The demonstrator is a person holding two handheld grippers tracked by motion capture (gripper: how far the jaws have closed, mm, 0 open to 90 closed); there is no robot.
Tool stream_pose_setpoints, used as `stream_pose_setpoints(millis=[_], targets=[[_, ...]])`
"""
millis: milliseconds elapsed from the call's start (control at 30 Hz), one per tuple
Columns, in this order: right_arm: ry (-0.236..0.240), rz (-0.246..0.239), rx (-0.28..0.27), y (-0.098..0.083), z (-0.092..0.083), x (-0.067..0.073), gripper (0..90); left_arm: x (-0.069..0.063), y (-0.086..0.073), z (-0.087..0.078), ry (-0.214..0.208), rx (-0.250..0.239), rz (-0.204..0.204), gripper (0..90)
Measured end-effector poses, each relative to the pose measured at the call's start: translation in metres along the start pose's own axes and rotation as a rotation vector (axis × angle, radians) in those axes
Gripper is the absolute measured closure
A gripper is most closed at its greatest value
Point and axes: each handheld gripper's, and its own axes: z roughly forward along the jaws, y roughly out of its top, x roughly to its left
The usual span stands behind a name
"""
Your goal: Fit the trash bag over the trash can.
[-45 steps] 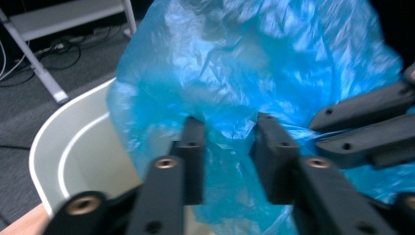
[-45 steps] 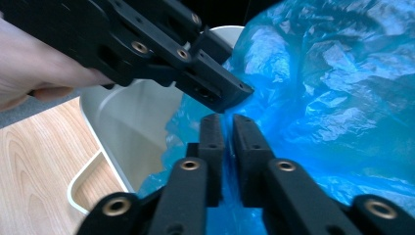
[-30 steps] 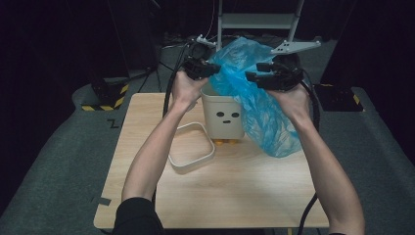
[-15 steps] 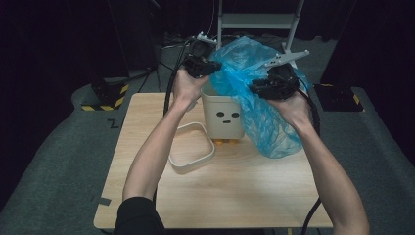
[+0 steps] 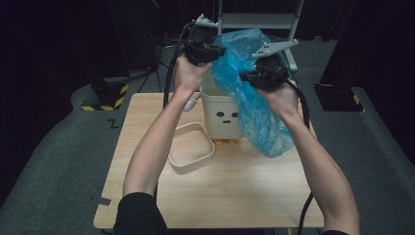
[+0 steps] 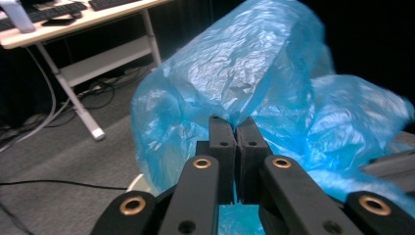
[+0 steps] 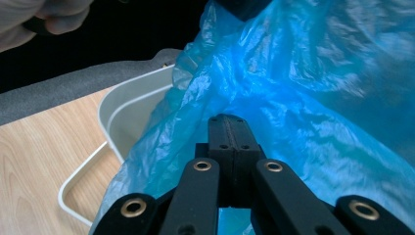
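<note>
Since a second ago my right claw [image 7: 234, 122] has been closing and now pinches the bag [image 5: 254, 103]; my left claw [image 6: 234, 128], lifted, grips its rim too. Bag drapes the bin [image 5: 222, 115], hiding its inside.

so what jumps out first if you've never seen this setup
The crinkled blue plastic bag grabs the eye first: it is held up over the far side of the wooden table, half draped over a white bin with a small face on its front. Both the left gripper and the right gripper have their jaws pinched on the bag. A white rectangular ring lies on the table left of the bin.
</note>
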Motion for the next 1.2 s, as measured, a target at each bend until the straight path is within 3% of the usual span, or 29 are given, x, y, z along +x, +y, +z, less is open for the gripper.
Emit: stream_pose_setpoints(millis=[133,200,300,433,533,667,800,1000,1100,1200], targets=[[0.006,0.026,0.019,0.001,0.019,0.000,90.0,0.006,-0.010,0.006,-0.018,0.020,-0.034,80.4],[0.007,0.040,0.042,0.000,0.029,0.000,90.0,0.008,-0.018,0.009,-0.035,0.041,-0.066,69.5],[0.015,0.052,0.069,-0.002,0.039,0.000,90.0,0.006,-0.028,0.006,-0.031,0.054,-0.068,52.1],[0.020,0.076,0.030,-0.003,0.027,-0.002,79.1,-0.001,-0.036,-0.007,-0.046,0.043,-0.070,38.6],[-0.005,0.073,0.010,-0.001,0.013,-0.004,72.1,-0.009,-0.042,-0.015,-0.067,0.040,-0.072,31.9],[-0.037,0.085,-0.003,-0.002,0.004,-0.007,69.3,-0.023,-0.048,-0.023,-0.109,0.034,-0.075,25.4],[-0.039,0.111,0.007,-0.004,0.008,-0.013,66.4,-0.037,-0.049,-0.016,-0.146,0.080,-0.049,20.9],[-0.036,0.115,-0.002,-0.004,0.010,-0.011,60.0,-0.048,-0.052,0.003,-0.187,0.160,-0.029,30.2],[-0.037,0.119,-0.019,-0.004,0.006,-0.011,57.5,-0.048,-0.053,0.008,-0.222,0.153,-0.048,40.2],[-0.041,0.124,-0.040,-0.004,-0.001,-0.012,55.6,-0.048,-0.053,0.010,-0.242,0.160,-0.038,54.2]])
